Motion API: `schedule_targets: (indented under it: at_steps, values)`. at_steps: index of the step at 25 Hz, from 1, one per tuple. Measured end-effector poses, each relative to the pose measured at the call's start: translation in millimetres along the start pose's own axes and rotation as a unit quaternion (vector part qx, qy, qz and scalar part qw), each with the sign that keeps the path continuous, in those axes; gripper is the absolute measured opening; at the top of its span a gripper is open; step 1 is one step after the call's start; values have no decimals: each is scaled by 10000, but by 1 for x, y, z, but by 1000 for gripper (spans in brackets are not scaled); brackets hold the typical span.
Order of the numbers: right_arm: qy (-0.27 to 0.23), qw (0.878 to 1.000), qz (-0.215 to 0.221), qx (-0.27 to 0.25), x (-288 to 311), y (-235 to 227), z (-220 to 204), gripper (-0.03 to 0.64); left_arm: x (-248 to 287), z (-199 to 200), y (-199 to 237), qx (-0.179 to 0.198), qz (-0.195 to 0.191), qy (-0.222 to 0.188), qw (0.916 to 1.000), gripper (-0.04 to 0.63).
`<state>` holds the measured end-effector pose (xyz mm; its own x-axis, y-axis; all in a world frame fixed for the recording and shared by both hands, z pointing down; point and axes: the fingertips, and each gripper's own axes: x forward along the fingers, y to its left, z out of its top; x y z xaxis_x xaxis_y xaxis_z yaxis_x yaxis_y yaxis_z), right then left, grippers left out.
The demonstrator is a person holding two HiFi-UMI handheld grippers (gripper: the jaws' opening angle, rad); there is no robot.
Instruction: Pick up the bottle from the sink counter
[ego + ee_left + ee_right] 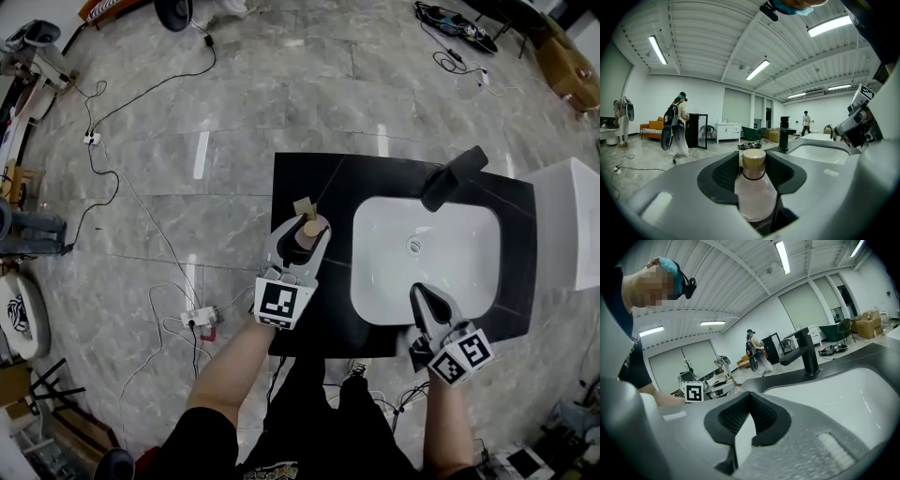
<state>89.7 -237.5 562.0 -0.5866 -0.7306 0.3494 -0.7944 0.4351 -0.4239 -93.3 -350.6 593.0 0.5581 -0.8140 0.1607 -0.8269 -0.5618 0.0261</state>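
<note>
A small bottle (308, 228) with a tan cap stands upright on the black sink counter (309, 183), left of the white basin (375, 272). My left gripper (305, 236) reaches around it with a jaw on either side. In the left gripper view the bottle (754, 192) rises between the wide-set jaws of the left gripper (753, 161), whose black pads stand clear of its neck. My right gripper (419, 292) hovers over the basin's near edge, and the right gripper (750, 397) has its jaws shut with nothing between them.
A black faucet (453, 176) stands at the basin's far side. A small tan tag (303, 205) lies just beyond the bottle. A white cabinet (572, 225) adjoins the counter on the right. Cables and a power strip (200, 317) lie on the floor to the left.
</note>
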Motion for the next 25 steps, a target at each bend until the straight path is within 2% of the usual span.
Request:
schedule_targets:
  at_steps: [6, 11, 25]
  values:
    - [47, 9999, -86, 96, 2, -8, -9, 0, 3, 1, 0, 74, 36, -157, 9998, 165]
    - [65, 9997, -98, 192, 3, -13, -15, 0, 3, 5, -5, 331, 48, -293, 9990, 150]
    - [86, 9994, -86, 314, 13, -15, -24, 0, 4, 4, -3, 229, 29, -351, 9991, 152]
